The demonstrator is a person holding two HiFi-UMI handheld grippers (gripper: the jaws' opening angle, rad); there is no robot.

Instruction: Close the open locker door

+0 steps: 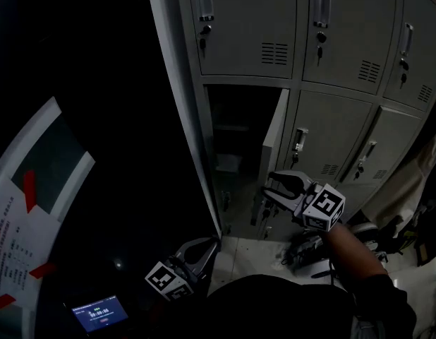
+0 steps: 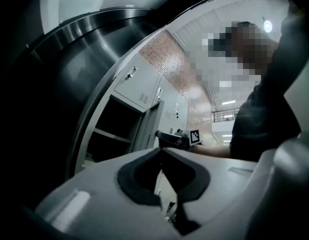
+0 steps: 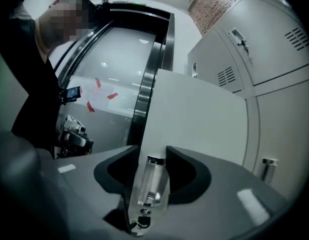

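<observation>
The grey locker door (image 1: pixel 274 134) in the middle row stands swung open, with its dark compartment (image 1: pixel 235 140) to the left. My right gripper (image 1: pixel 276 186) is at the door's free edge. In the right gripper view the door (image 3: pixel 199 119) fills the middle, and its chrome handle (image 3: pixel 152 181) lies between the jaws of the right gripper (image 3: pixel 149 158). The jaws are open, with a dark gap beside the handle. My left gripper (image 1: pixel 212 244) hangs low near the floor, shut and empty. In the left gripper view the left gripper (image 2: pixel 162 153) points towards the open door (image 2: pixel 150 126).
Closed lockers (image 1: pixel 246 27) surround the open one above and to the right. A dark steel frame (image 1: pixel 174 104) runs down the left. A taped paper sheet (image 1: pixel 27 210) and a small lit screen (image 1: pixel 98 311) sit at lower left. Dark objects (image 1: pixel 303 251) lie on the floor.
</observation>
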